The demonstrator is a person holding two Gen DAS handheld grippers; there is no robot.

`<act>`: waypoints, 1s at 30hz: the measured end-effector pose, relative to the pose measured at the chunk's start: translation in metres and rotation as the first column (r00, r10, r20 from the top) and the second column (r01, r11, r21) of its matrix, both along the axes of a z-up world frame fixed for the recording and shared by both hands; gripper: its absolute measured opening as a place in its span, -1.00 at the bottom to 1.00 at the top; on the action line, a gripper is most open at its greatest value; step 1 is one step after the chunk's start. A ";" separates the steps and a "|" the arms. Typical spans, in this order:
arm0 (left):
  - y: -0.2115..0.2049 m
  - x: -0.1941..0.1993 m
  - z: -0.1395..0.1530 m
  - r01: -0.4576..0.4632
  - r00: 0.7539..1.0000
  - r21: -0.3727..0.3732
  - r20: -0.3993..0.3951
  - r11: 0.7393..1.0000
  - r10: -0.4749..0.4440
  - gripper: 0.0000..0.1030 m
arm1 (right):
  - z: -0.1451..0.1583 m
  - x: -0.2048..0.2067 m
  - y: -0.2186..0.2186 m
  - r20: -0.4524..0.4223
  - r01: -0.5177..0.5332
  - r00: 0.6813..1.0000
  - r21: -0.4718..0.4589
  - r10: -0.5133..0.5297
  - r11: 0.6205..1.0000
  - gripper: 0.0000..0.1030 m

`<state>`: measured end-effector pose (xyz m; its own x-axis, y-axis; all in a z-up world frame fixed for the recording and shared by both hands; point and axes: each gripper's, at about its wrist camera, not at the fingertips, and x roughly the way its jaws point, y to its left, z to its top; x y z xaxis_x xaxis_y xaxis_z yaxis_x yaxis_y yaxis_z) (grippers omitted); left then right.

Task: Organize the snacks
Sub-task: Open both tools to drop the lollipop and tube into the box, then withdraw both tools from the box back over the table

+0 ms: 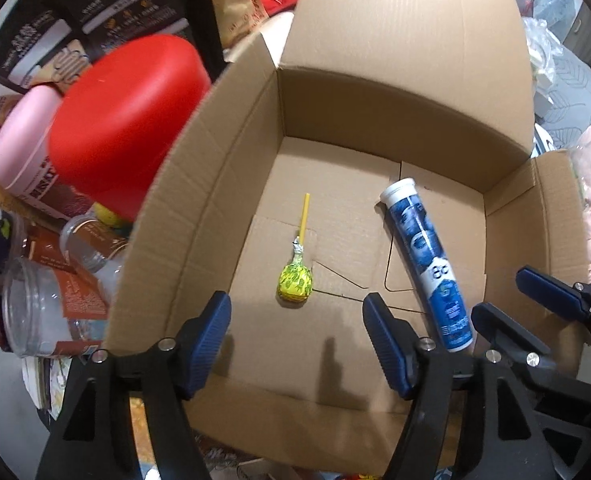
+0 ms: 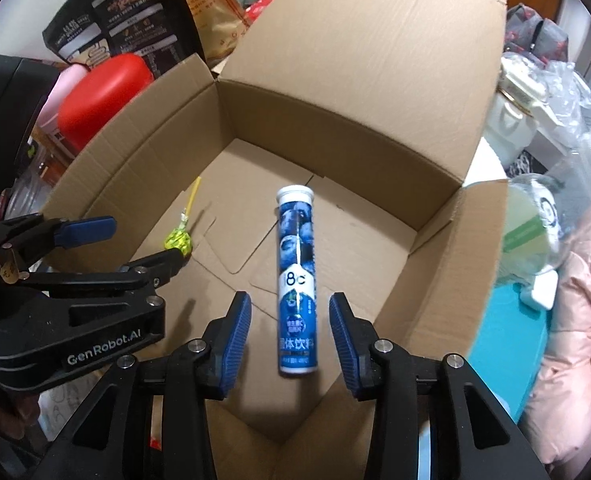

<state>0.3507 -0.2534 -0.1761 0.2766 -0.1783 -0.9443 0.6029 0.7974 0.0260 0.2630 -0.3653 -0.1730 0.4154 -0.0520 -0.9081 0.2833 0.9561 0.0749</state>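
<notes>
One open brown cardboard box [image 1: 223, 184] holds two snacks, one yellow-wrapped lollipop on a yellow stick [image 1: 295, 286] and one blue tablet tube with a white cap [image 1: 427, 260]; at nine o'clock outside stands one red-lidded jar [image 1: 123, 120].

Both cameras ride on the grippers and look steeply down into the open cardboard box [image 1: 223, 168] from above its near edge, close in. The left wrist view sits toward the box's left wall, the right wrist view further right. Both share the box floor, the lollipop [image 1: 295, 286] and the blue tube [image 2: 297, 280].
</notes>
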 end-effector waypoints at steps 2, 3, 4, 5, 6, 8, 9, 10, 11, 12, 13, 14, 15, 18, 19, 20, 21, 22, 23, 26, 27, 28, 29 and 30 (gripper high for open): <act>0.005 -0.003 0.008 -0.010 1.000 -0.008 0.010 1.000 0.010 0.32 | 0.006 -0.006 0.000 0.011 0.002 1.000 -0.001 -0.002 1.000 -0.13; 0.007 -0.005 0.012 -0.015 1.000 -0.011 0.020 1.000 0.015 0.32 | 0.008 -0.007 0.001 0.017 0.003 1.000 0.000 -0.003 1.000 -0.13; 0.008 -0.008 0.016 -0.018 1.000 -0.012 0.026 1.000 0.018 0.32 | 0.010 -0.009 0.002 0.023 0.003 1.000 0.000 -0.003 1.000 -0.13; 0.011 -0.011 0.019 -0.022 0.999 -0.015 0.032 1.000 0.022 0.32 | 0.013 -0.011 0.004 0.030 0.002 1.000 -0.002 -0.002 1.000 -0.13; 0.014 -0.013 0.024 -0.027 0.999 -0.022 0.037 0.999 0.028 0.32 | 0.016 -0.012 0.006 0.037 0.000 0.999 -0.005 0.001 1.000 -0.13; 0.023 -0.019 0.032 -0.035 0.998 -0.032 0.047 0.999 0.037 0.32 | 0.023 -0.017 0.009 0.047 -0.003 0.999 -0.012 0.003 1.000 -0.13; 0.025 -0.021 0.037 -0.041 0.998 -0.038 0.054 0.998 0.043 0.32 | 0.027 -0.019 0.011 0.057 -0.007 0.998 -0.015 0.008 1.000 -0.13; 0.029 -0.025 0.044 -0.048 0.997 -0.045 0.063 0.998 0.051 0.32 | 0.029 -0.021 0.013 0.065 -0.011 0.998 -0.017 0.012 1.000 -0.13; 0.032 -0.027 0.048 -0.051 0.996 -0.050 0.069 0.997 0.055 0.32 | 0.033 -0.024 0.015 0.073 -0.014 0.997 -0.020 0.015 1.000 -0.13; 0.035 -0.030 0.053 -0.057 0.995 -0.057 0.079 0.997 0.061 0.32 | 0.039 -0.027 0.018 0.084 -0.018 0.996 -0.024 0.020 1.000 -0.13; 0.039 -0.033 0.058 -0.062 0.994 -0.062 0.088 0.996 0.067 0.32 | 0.045 -0.032 0.020 0.093 -0.021 0.995 -0.027 0.024 0.999 -0.13; 0.043 -0.036 0.063 -0.065 0.993 -0.068 0.097 0.996 0.072 0.32 | 0.051 -0.035 0.022 0.105 -0.026 0.994 -0.031 0.029 0.999 -0.13; 0.047 -0.040 0.069 -0.070 0.991 -0.074 0.109 0.995 0.078 0.32 | 0.057 -0.038 0.025 0.116 -0.030 0.993 -0.033 0.033 0.999 -0.13; 0.055 -0.049 0.083 -0.081 0.987 -0.092 0.133 0.992 0.093 0.32 | 0.067 -0.044 0.031 0.140 -0.045 0.989 -0.038 0.050 0.998 -0.13; 0.057 -0.052 0.087 -0.084 0.985 -0.097 0.139 0.992 0.097 0.32 | 0.071 -0.047 0.033 0.149 -0.052 0.987 -0.042 0.057 0.998 -0.13; 0.061 -0.057 0.093 -0.088 0.983 -0.105 0.149 0.991 0.104 0.32 | 0.075 -0.050 0.036 0.157 -0.057 0.986 -0.048 0.064 0.997 -0.13; 0.064 -0.060 0.097 -0.092 0.982 -0.110 0.156 0.990 0.109 0.32 | 0.080 -0.053 0.039 0.167 -0.063 0.983 -0.053 0.071 0.997 -0.13; 0.067 -0.064 0.102 -0.097 0.980 -0.117 0.164 0.988 0.116 0.32 | 0.085 -0.056 0.042 0.175 -0.067 0.982 -0.056 0.076 0.996 -0.13; 0.070 -0.068 0.107 -0.101 0.978 -0.125 0.171 0.987 0.122 0.32 | 0.089 -0.059 0.044 0.184 -0.070 0.980 -0.058 0.080 0.996 -0.13; 0.079 -0.081 0.119 -0.112 0.972 -0.142 0.191 0.983 0.138 0.32 | 0.102 -0.070 0.051 0.210 -0.085 0.973 -0.064 0.096 0.994 -0.13; 0.084 -0.086 0.124 -0.116 0.969 -0.151 0.200 0.982 0.145 0.32 | 0.107 -0.075 0.055 0.219 -0.092 0.970 -0.069 0.105 0.993 -0.13; 0.086 -0.090 0.127 -0.118 0.967 -0.156 0.205 0.981 0.149 0.32 | 0.110 -0.078 0.057 0.223 -0.097 0.969 -0.072 0.110 0.993 -0.13; 0.089 -0.094 0.131 -0.122 0.965 -0.163 0.211 0.979 0.155 0.32 | 0.113 -0.082 0.059 0.228 -0.102 0.967 -0.077 0.117 0.992 -0.13; 0.093 -0.100 0.136 -0.125 0.962 -0.169 0.219 0.978 0.161 0.32 | 0.117 -0.086 0.062 0.234 -0.109 0.964 -0.082 0.125 0.991 -0.13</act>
